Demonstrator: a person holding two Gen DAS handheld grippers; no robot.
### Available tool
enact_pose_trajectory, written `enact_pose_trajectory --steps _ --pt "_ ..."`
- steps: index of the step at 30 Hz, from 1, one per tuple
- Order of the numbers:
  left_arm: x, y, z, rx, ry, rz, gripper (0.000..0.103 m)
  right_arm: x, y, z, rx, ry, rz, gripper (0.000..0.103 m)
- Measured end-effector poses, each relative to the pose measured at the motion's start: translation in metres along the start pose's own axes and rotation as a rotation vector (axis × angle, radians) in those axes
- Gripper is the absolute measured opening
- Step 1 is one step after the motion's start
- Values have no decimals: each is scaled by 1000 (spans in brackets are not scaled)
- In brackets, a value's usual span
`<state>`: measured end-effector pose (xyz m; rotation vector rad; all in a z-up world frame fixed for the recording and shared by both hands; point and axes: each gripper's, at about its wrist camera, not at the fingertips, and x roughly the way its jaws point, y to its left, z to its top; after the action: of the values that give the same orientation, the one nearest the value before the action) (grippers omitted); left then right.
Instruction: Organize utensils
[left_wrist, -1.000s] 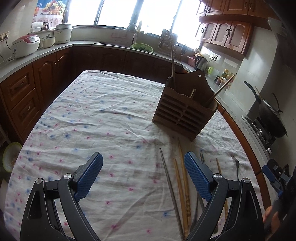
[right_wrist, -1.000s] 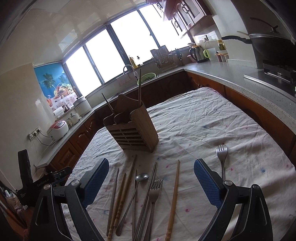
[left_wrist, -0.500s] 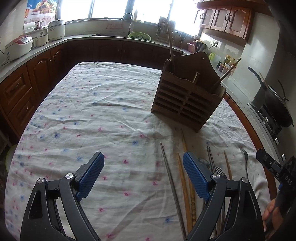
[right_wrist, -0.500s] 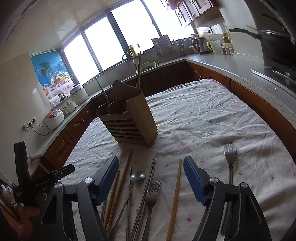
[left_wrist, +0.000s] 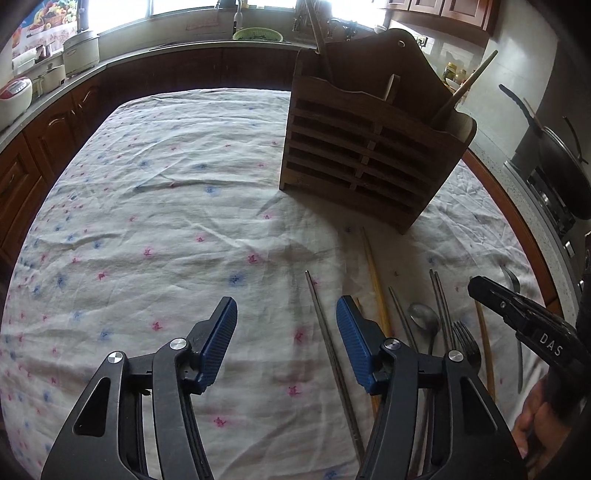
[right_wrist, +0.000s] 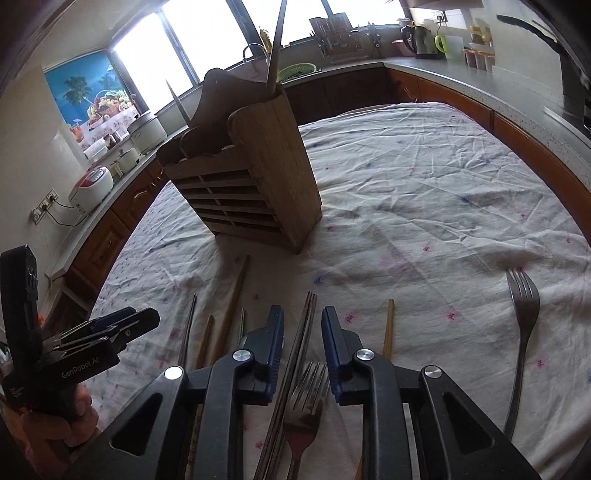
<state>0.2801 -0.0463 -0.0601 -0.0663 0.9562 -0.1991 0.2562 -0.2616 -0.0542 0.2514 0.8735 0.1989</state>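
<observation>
A slatted wooden utensil holder (left_wrist: 369, 158) (right_wrist: 243, 195) stands on the flowered tablecloth with a few sticks in it. Loose utensils lie in front of it. My left gripper (left_wrist: 286, 325) hovers low over the cloth with its jaws closing. A single metal chopstick (left_wrist: 323, 325) lies between its pads, close to the right one and untouched. My right gripper (right_wrist: 301, 321) is closing around a pair of metal chopsticks (right_wrist: 308, 317); small gaps show on both sides. A fork (right_wrist: 308, 391) lies just under that gripper. Wooden chopsticks (right_wrist: 232, 299), a spoon (left_wrist: 424, 317) and a second fork (right_wrist: 522, 306) lie alongside.
The tablecloth (left_wrist: 166, 206) covers the whole table, which has a wooden rim (right_wrist: 535, 147) at the right. Kitchen counters ring it, with a rice cooker (right_wrist: 92, 181), a kettle (right_wrist: 417, 40) and a wok (left_wrist: 561, 170). A hand (right_wrist: 55, 424) holds the other gripper at the left.
Both grippers have come down and forward toward the loose utensils. Both pairs of jaws have narrowed, the right far more, and it now straddles the metal chopstick pair.
</observation>
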Motion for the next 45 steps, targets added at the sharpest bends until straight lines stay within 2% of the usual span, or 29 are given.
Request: enact_pose_trajectory --steps 6,10,18,22,23,26,31,32,34,36,39,43,45 --pt "18 -8 5 28 36 -7 48 16 0 3 -17 43 -17 17" --pt "31 -11 3 47 70 -7 38 27 -1 2 -27 79 -28 15" --pt "36 -22 4 120 60 28 37 39 1 8 -56 104 -51 10" --pt "37 -24 5 144 55 43 28 43 5 9 -81 111 -61 9" --pt "37 -22 5 144 55 34 28 41 2 8 -74 114 -60 6" --pt "38 -19 7 144 62 19 28 39 -6 6 -52 120 -33 4" --pt "41 -31 7 185 45 63 27 47 12 9 -128 118 -104 5" --pt "41 -31 6 188 40 60 25 47 14 9 -137 110 -109 5" --pt "43 -35 7 196 34 50 9 47 15 8 -149 101 -113 5" --pt "43 -35 8 191 36 48 7 46 12 8 -139 99 -98 6" --pt "39 -25 8 149 44 0 3 43 5 9 -81 99 -44 5" --pt "25 -8 4 90 37 -68 3 27 5 8 -44 64 6 4" --pt "14 -3 3 73 23 -78 3 18 8 9 -39 45 29 4"
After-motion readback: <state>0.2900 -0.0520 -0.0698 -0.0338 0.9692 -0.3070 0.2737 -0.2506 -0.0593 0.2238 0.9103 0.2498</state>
